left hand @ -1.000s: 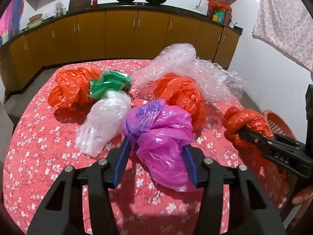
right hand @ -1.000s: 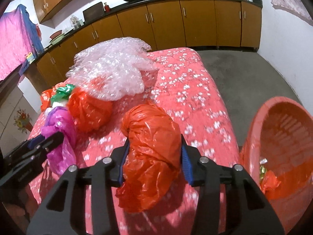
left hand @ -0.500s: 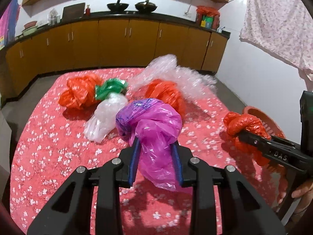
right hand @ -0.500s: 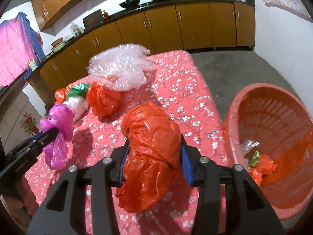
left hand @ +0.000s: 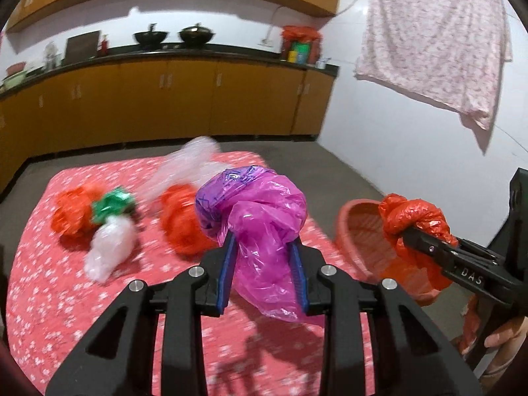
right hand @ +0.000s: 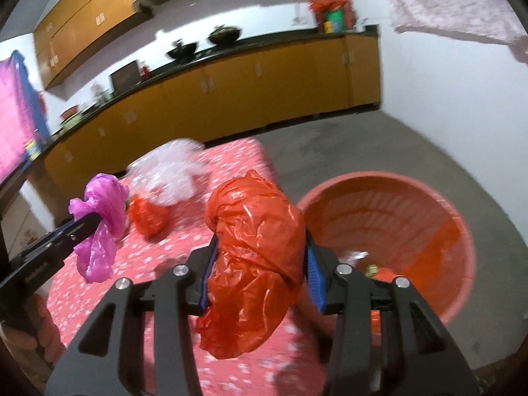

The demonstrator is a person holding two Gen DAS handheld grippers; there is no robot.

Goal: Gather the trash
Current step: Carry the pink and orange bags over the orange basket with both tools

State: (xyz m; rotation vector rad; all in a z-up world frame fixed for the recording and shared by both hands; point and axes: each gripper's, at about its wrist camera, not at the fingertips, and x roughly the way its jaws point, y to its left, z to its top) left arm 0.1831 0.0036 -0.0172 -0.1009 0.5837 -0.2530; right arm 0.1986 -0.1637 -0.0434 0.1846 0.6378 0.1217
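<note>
My left gripper (left hand: 264, 247) is shut on a crumpled purple plastic bag (left hand: 257, 217), which hangs clear above the table with the red flowered cloth (left hand: 49, 297). The same purple bag (right hand: 102, 217) shows at the left of the right wrist view. My right gripper (right hand: 260, 247) is shut on a crumpled orange plastic bag (right hand: 257, 250), held beside the red plastic basket (right hand: 429, 204) on the floor. In the left wrist view that orange bag (left hand: 412, 224) hangs in front of the basket (left hand: 353, 227). Some scraps lie in the basket's bottom.
On the table lie two orange bags (left hand: 184, 221) (left hand: 71, 214), a green bag (left hand: 112, 204), a white bag (left hand: 109, 247) and clear bubble wrap (left hand: 184, 165). Brown kitchen cabinets (left hand: 198, 99) line the far wall. A pink cloth (left hand: 435, 33) hangs at the right. A hand (left hand: 505, 336) grips the right tool.
My left gripper closed on the purple bag and lifted it off the table. Both grippers rose and swung right, bringing the orange bag close to the basket.
</note>
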